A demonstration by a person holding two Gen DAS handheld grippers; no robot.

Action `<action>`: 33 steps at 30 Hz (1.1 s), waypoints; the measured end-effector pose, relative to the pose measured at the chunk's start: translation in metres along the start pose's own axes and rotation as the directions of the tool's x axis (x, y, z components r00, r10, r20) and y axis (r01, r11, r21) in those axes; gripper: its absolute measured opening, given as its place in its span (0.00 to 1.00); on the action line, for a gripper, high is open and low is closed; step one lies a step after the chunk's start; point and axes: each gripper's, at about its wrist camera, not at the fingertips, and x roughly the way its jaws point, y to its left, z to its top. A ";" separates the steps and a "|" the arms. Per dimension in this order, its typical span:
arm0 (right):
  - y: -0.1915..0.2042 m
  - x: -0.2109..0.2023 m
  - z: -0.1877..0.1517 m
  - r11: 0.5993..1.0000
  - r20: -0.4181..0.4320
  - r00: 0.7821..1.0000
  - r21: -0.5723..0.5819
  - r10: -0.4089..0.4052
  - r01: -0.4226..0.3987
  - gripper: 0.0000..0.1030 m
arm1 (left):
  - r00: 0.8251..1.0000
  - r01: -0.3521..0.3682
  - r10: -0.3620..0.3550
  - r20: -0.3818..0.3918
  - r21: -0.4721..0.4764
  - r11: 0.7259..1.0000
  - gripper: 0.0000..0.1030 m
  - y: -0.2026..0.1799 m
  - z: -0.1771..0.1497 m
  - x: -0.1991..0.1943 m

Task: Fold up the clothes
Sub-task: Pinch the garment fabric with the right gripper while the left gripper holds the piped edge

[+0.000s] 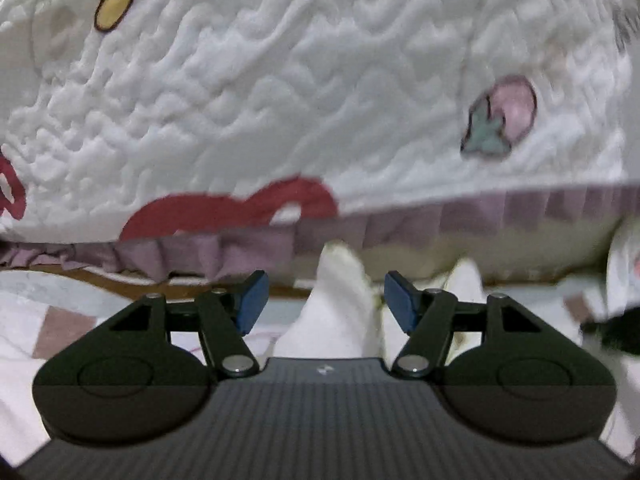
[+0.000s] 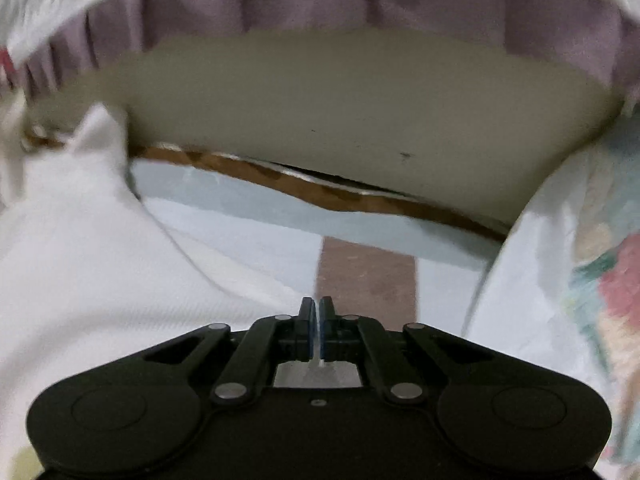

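Left claw agape near white garment

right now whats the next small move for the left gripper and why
Probably ease the left gripper forward and close on the white cloth: its jaws stand open with a raised fold between them, while the right gripper looks shut, a thin pale edge between its pads.

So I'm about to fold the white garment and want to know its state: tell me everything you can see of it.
The white garment looks like soft, finely ribbed knit, plain and crumpled, not laid flat. It lies heaped on the pale checked sheet, with one corner peaked up. In the left view a peak stands between the open left gripper, untouched. The right gripper is shut, seemingly on a thin white edge.
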 end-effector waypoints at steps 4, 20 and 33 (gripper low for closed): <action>0.006 -0.008 0.008 1.000 0.067 0.998 0.001 0.000 0.000 0.03 | 0.996 0.053 -0.054 -0.065 -0.021 0.998 0.63 0.001 -0.009 0.016; 0.051 -0.023 0.023 0.887 0.336 0.849 0.076 0.407 -0.455 0.48 | 0.996 0.060 -0.060 0.059 0.003 0.998 0.05 -0.017 -0.032 -0.003; 0.132 -0.018 0.018 0.933 0.293 0.886 -0.133 0.360 -0.336 0.68 | 0.993 0.113 -0.114 0.023 0.011 0.994 0.14 -0.016 -0.110 -0.047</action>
